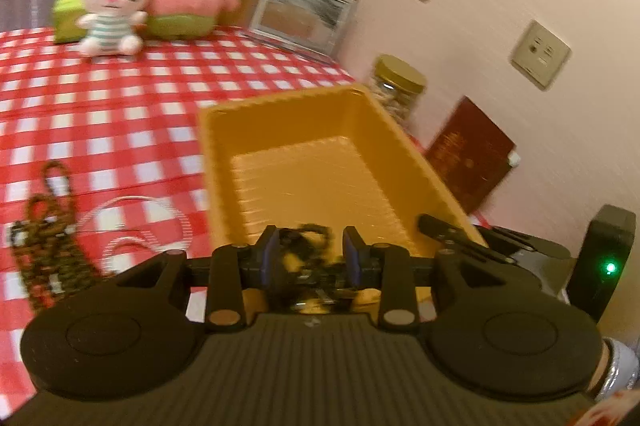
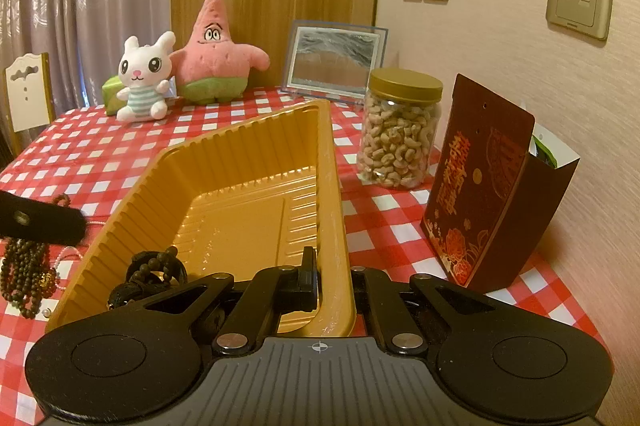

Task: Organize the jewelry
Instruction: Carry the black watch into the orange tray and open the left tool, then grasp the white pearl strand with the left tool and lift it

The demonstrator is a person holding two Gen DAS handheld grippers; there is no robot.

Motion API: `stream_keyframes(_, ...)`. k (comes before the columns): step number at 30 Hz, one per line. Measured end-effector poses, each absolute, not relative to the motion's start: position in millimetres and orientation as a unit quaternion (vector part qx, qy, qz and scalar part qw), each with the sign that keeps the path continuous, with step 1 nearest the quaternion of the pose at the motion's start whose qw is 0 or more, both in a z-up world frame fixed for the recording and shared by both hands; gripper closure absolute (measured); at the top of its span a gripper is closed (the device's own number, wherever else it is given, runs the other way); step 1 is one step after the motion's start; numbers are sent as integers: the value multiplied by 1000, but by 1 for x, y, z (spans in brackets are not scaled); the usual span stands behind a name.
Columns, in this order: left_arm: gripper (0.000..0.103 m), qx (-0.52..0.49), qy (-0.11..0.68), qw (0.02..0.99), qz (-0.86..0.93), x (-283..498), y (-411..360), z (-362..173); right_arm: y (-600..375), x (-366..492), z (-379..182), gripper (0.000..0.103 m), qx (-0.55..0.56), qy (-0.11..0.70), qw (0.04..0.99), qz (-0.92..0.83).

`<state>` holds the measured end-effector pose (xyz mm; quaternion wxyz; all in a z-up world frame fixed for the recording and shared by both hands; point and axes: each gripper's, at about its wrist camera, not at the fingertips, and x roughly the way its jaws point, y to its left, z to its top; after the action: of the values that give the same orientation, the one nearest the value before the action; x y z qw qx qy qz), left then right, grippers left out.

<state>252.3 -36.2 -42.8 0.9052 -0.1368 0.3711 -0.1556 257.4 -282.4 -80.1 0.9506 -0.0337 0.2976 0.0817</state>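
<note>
A golden-yellow plastic tray lies on the red-checked tablecloth. My left gripper is open over the tray's near end. A dark bead bracelet shows blurred between its blue pads, which do not press on it. In the right wrist view the bracelet rests on the tray floor at the near left corner. My right gripper is shut on the tray's near right wall, one finger inside and one outside. Left of the tray, a dark bead necklace and a white bead strand lie on the cloth.
At the back stand a white rabbit plush, a pink star plush and a picture frame. A jar of cashews and a dark red box stand right of the tray by the wall. A chair is far left.
</note>
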Motion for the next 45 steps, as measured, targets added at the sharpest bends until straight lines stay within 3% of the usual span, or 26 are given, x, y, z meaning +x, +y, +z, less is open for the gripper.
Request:
stream_keyframes(12,73,-120,400,907,-50,224,24,-68,-283,258,-81,99,-38,296,951,84)
stream_keyframes(45,77,39,424,903,-64,280,15,-120,-283,267,-83,98,-44,298,950,85)
